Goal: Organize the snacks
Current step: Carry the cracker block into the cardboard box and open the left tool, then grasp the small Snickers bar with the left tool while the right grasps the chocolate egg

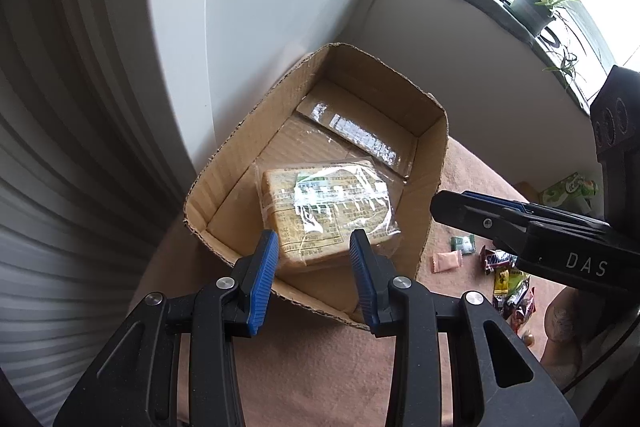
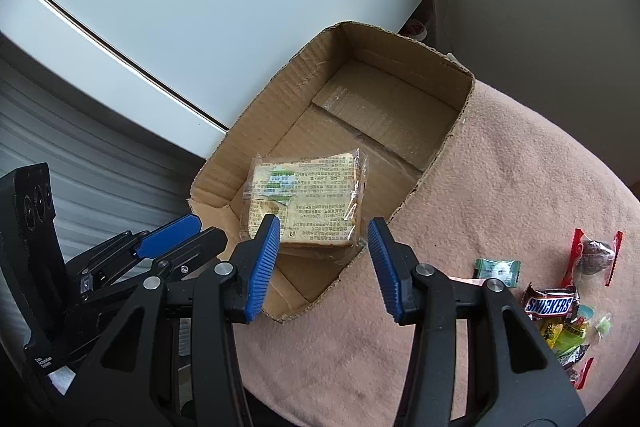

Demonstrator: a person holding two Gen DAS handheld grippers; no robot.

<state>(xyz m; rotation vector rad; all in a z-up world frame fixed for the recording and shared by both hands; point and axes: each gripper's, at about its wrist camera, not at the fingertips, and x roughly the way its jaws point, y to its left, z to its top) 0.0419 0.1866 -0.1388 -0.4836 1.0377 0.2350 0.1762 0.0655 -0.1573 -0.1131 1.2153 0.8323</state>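
An open cardboard box (image 1: 434,155) (image 2: 256,107) stands on a pink cloth. A clear-wrapped pack of bread slices (image 1: 326,215) (image 2: 308,203) lies inside it at the near end. My left gripper (image 1: 314,241) is open and empty, just above the box's near edge, with the pack between its blue pads but apart from them. My right gripper (image 2: 322,229) is open and empty over the box's near corner. Loose wrapped snacks lie on the cloth to the right, among them a Snickers bar (image 2: 548,305) (image 1: 496,259) and a green candy (image 2: 496,271).
The pink cloth (image 2: 500,167) covers the surface. A white wall and ribbed panel stand behind and left of the box. A windowsill with a potted plant (image 1: 536,7) is far right. A green packet (image 1: 568,189) lies beyond the candies.
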